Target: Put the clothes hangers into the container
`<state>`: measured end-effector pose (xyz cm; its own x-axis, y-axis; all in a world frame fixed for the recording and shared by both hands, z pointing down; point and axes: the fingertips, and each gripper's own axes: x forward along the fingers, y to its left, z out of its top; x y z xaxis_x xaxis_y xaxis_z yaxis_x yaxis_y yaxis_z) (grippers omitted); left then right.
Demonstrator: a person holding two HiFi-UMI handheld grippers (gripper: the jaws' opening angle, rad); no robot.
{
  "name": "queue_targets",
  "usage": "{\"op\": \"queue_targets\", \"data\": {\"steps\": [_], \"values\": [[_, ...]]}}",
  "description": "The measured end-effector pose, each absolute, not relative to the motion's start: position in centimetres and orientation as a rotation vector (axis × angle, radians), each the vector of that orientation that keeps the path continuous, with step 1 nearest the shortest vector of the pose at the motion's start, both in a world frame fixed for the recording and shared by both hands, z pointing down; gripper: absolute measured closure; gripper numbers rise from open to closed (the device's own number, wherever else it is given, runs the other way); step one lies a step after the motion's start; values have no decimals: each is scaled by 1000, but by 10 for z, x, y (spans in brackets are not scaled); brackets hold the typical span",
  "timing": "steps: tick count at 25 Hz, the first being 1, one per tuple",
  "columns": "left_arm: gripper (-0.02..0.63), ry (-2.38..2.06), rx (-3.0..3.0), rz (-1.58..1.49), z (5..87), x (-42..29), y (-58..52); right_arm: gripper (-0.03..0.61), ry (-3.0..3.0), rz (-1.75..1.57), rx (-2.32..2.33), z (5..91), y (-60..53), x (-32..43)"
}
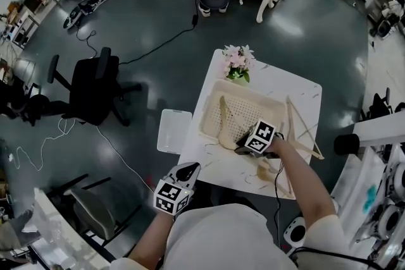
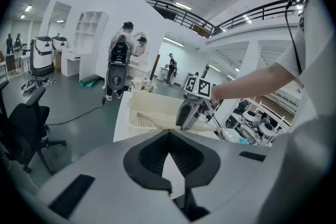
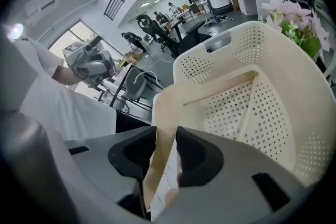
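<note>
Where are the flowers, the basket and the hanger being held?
flowers (image 1: pixel 238 59), head view, pink blooms.
basket (image 1: pixel 206 107), head view, left wall.
hanger (image 3: pixel 164 113), right gripper view, arm above the jaws.

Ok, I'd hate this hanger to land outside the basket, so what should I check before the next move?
1. Right gripper shut on the wooden hanger: ok.
2. Hanger's far end inside the basket: ok.
3. Left gripper out of the way: ok, by the table near corner, holding nothing.
4. Flowers clear of the drop: ok, beyond the far rim.
5. Other hangers binned: not ok, lying on the table beside the basket.
</note>
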<state>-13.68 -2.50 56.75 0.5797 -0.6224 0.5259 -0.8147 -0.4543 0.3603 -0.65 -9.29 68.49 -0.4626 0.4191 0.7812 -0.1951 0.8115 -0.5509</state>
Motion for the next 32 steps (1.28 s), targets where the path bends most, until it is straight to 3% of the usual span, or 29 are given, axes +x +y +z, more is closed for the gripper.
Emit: {"op": "queue_targets", "data": {"steps": [4,21,32], "values": [[606,-1137,2227,426,568,-137,-27,391,-1955,679,-122,680,-98,-5],[606,-1103,2293,422,557,-117,-19,385,-2112,609,112,640,-104,13],[606,-1053,2344,409,550,-96,-12,520,-2375,746,403,585,-76,33]]}}
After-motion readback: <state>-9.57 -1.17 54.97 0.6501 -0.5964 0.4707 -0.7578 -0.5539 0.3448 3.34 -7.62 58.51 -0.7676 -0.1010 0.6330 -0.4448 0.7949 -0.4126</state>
